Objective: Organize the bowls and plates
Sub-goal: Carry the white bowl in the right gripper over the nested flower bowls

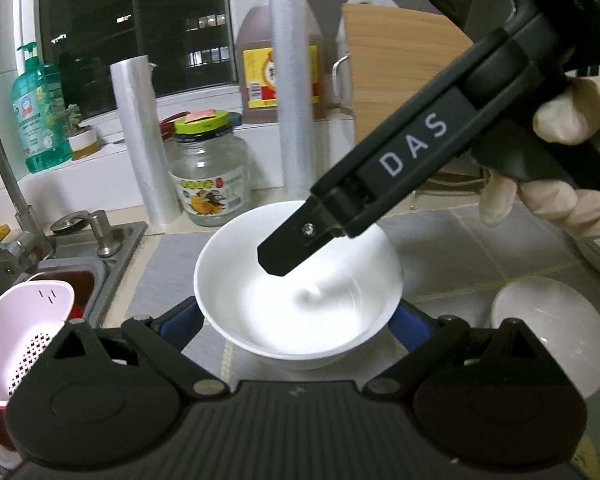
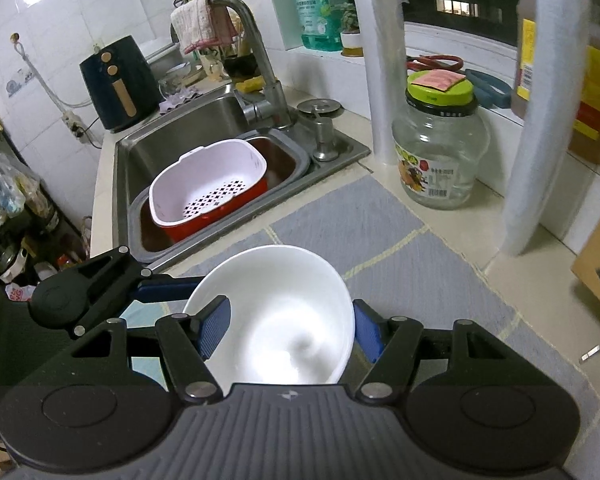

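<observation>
Right wrist view: my right gripper [image 2: 286, 330] is clamped across a white bowl [image 2: 276, 312], one pad inside, one outside, carrying it above the grey mat [image 2: 379, 220] for stacking, I judge. My left gripper [image 1: 298, 322] flanks its walls, pads seemingly pressing. Beyond, a second bowl [image 1: 547, 328] waits.
</observation>
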The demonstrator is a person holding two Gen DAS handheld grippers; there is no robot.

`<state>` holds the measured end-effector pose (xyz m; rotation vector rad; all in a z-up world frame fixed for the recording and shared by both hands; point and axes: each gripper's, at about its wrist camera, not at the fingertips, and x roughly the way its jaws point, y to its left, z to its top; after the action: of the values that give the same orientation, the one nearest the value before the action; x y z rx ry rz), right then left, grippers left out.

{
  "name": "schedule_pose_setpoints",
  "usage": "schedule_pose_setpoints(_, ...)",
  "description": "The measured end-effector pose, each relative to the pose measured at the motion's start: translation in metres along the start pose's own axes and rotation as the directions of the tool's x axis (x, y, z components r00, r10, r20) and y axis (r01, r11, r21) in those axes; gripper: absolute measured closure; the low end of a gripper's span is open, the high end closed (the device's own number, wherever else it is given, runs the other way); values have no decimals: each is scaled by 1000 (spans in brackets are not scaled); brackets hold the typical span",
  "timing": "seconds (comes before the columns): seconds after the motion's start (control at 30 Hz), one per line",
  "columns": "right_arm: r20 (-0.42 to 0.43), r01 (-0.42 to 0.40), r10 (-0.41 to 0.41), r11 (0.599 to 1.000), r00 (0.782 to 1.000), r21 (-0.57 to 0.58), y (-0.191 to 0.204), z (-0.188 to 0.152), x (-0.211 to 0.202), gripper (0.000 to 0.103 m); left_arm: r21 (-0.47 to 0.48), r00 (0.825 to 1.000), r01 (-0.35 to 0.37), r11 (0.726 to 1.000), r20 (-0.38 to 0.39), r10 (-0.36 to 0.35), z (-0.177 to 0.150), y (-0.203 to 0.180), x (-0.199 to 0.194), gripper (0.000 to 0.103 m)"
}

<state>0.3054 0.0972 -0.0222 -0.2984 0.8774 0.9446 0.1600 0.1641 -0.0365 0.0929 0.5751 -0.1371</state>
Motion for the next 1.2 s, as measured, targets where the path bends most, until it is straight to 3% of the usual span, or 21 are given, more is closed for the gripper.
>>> schedule_pose_setpoints(1.2,48,101,-106,990,993,95,8,-85,-90,31,65,991,130,989,1,-130,-2,-83,-46,6)
